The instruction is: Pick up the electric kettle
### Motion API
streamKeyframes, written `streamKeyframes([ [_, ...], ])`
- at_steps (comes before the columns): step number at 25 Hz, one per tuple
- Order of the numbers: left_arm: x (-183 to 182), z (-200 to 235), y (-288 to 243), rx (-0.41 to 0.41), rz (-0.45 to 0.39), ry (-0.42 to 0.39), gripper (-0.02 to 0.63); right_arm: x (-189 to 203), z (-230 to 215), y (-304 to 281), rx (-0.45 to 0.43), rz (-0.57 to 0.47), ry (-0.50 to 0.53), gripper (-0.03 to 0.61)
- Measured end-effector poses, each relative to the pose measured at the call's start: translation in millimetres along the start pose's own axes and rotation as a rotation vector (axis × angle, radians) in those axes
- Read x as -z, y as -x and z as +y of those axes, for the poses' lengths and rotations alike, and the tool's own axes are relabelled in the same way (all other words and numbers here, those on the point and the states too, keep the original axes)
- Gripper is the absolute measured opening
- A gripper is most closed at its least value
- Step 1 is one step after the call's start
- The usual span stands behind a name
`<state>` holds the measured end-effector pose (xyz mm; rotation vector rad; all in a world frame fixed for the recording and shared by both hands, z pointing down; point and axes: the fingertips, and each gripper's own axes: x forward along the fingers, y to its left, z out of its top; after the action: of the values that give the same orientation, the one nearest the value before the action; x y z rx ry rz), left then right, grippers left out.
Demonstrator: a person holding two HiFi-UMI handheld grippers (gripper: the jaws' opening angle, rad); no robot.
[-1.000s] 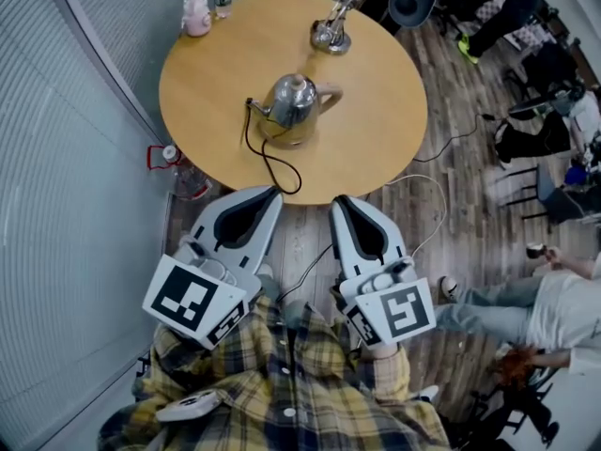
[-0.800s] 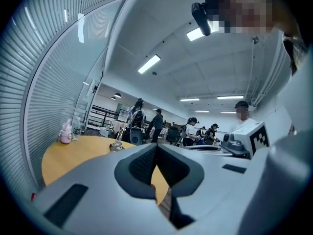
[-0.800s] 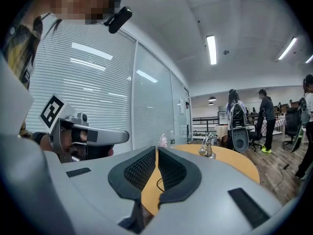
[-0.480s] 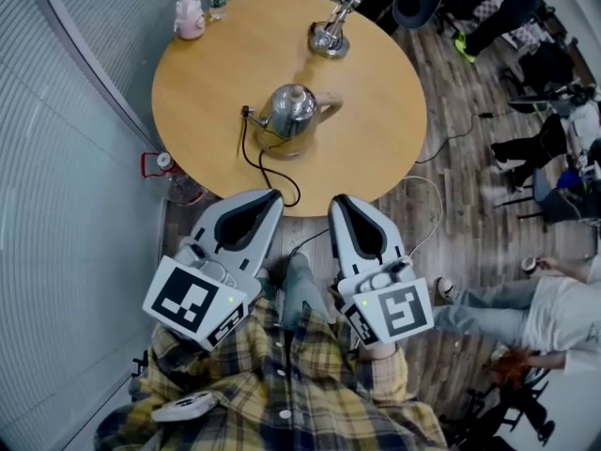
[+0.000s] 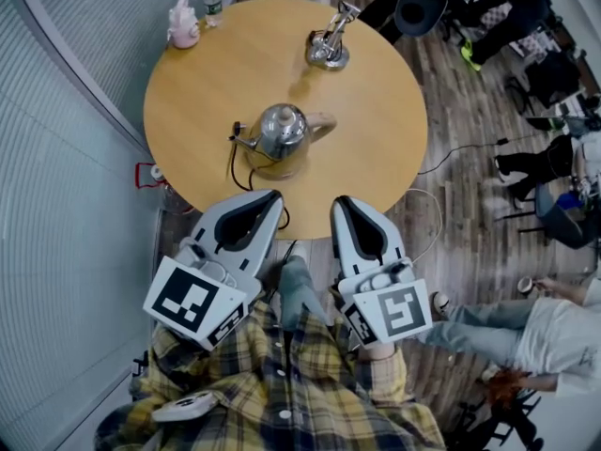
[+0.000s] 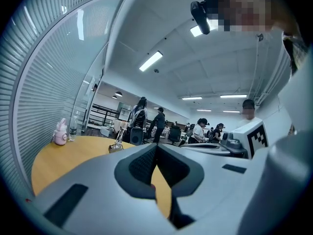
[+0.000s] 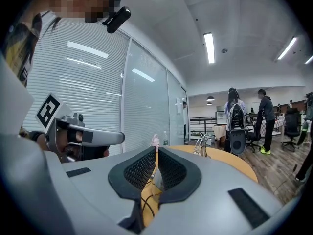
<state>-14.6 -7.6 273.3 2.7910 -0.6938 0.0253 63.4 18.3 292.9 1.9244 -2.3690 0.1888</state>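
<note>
Standing upright near the middle of the round wooden desk [image 5: 376,120], the electric kettle [image 5: 280,132] is found well apart from both claws, and nothing touches it. The left claw [image 5: 270,197] and the right claw [image 5: 341,202] are held side by side at the desk's near edge, pointed toward the kettle. In each gripper view the dark ribbed pads are seen pressed together at their tips with nothing caught between them, so both claws are closed and empty. The pick-up is judged not yet begun.

The kettle's body is polished, rounded metal, so it is expected to be stiff, sturdy and slippery under flat pads. A pinch on the belly or the lid knob is thought likely to slide off. The pale handle [image 5: 321,123], jutting from the body's right side, is judged the place to be taken, as it looks narrow enough to be spanned once a claw is opened. How much water is inside cannot be told, so the weight is best treated as unknown, and a tilt away from the handle is to be expected on lifting. A black cord [image 5: 232,163] is seen looping from the kettle's left side toward the near edge, and it could drag or snag when the kettle is raised.
</note>
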Motion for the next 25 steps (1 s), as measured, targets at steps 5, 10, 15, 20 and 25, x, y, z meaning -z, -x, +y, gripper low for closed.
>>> streamKeyframes([
  [5, -8.6, 10.2, -40.3, -0.042, -0.019, 0.000, 0.003, -6.6, -34.7, -24.9, -0.050, 0.003, 0.016, 0.040],
  [10, -21.8, 18.8, -76.8, -0.104, -0.049, 0.004, 0.003, -16.5, -66.2, -48.8, -0.119, 0.014, 0.038, 0.040],
  [15, -25.2, 23.9, -101.5, -0.192, -0.075, 0.009, 0.003, -18.1, -93.1, -67.7, -0.206, 0.024, 0.053, 0.040],
  [20, -28.7, 31.0, -108.6, -0.284, -0.075, 0.005, 0.003, -18.8, -106.0, -84.0, -0.283, 0.033, 0.060, 0.040],
  [25, -31.4, 46.5, -108.7, -0.353, -0.065, 0.006, 0.002, -17.8, -110.9, -103.6, -0.327, 0.040, 0.046, 0.040],
])
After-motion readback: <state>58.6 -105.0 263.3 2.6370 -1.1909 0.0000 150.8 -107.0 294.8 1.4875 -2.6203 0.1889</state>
